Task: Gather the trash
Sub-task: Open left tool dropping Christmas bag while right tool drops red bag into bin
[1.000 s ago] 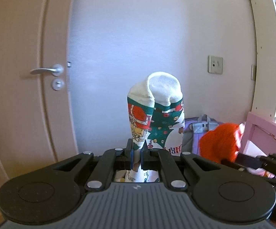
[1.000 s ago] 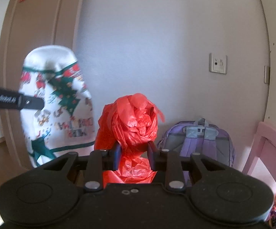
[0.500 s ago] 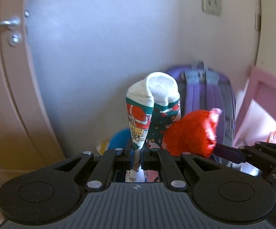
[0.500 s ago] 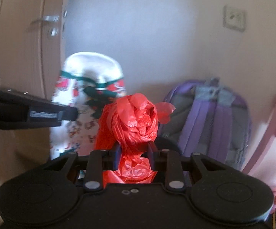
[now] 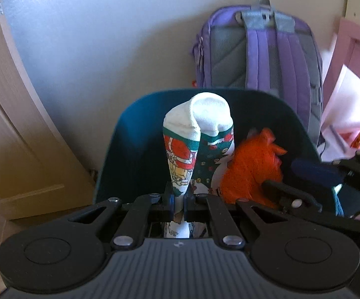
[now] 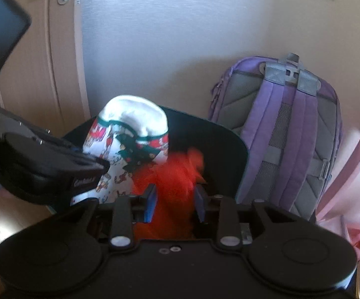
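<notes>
1. The dark teal bin [image 5: 135,149] stands open on the floor against the wall, directly under both grippers; its rim is the target, so each release should happen over its middle.
2. A purple backpack [image 6: 287,134] leans on the wall just behind the bin, a pink piece of furniture [image 5: 354,57] is at the right and a wooden door [image 6: 30,74] at the left. None blocks the opening, though the backpack is close to the bin's far edge.
3. The orange plastic bag [image 6: 172,189], crumpled and blurred, sits over the bin between the right gripper's [image 6: 173,200] blue pads, which stand parted wider than the bag; it looks loose, probably dropping.
4. The Christmas sock [image 5: 197,147], white-toed, stands upright over the bin, pinched at its lower part by the left gripper [image 5: 178,200], whose jaws are nearly together on the fabric.
5. My judgement: open the left jaws fully only once the sock is clear of the other gripper, since the two tools crowd each other.
</notes>
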Demonstrator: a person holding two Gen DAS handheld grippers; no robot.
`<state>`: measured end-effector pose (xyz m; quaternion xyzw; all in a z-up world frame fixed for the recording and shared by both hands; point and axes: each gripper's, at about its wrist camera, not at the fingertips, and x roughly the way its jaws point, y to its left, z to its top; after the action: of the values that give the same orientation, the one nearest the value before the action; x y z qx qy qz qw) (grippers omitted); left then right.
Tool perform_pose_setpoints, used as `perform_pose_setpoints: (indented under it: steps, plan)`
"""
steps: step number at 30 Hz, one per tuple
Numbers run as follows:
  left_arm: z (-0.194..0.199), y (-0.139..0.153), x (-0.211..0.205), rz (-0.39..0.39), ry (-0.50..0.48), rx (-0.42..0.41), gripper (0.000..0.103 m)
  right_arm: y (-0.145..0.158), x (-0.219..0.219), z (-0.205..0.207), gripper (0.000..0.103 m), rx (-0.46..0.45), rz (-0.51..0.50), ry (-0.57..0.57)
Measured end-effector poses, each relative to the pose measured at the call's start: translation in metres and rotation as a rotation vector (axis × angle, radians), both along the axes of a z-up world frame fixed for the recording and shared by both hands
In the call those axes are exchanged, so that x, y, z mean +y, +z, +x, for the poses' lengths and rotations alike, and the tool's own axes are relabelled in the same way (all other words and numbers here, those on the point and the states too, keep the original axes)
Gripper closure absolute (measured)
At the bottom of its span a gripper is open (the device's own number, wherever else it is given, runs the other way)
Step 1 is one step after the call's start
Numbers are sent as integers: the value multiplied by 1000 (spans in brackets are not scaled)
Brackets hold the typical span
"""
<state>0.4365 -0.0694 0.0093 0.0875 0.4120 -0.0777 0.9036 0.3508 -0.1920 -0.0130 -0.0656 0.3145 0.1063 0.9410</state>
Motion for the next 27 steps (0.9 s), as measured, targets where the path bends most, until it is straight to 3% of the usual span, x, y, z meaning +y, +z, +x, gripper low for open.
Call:
perform_pose_setpoints:
  steps: [6, 9, 11, 13, 27]
  plan:
    - [1, -6, 3, -53, 16, 52, 89, -1, -3, -4, 63, 14, -1, -12]
    - [-6, -3, 6, -82, 24, 45, 70, 1, -5, -11, 62, 8, 0, -18]
    - [-10, 3, 4, -85, 23, 25, 44, 5, -5, -17, 60, 4, 2, -18]
    - [-19, 10, 6, -83, 23, -11, 35, 10, -6, -20, 56, -4, -3, -24]
    - [-82, 67, 24, -103, 14, -90, 28, 64, -1, -90, 47, -93, 19, 11]
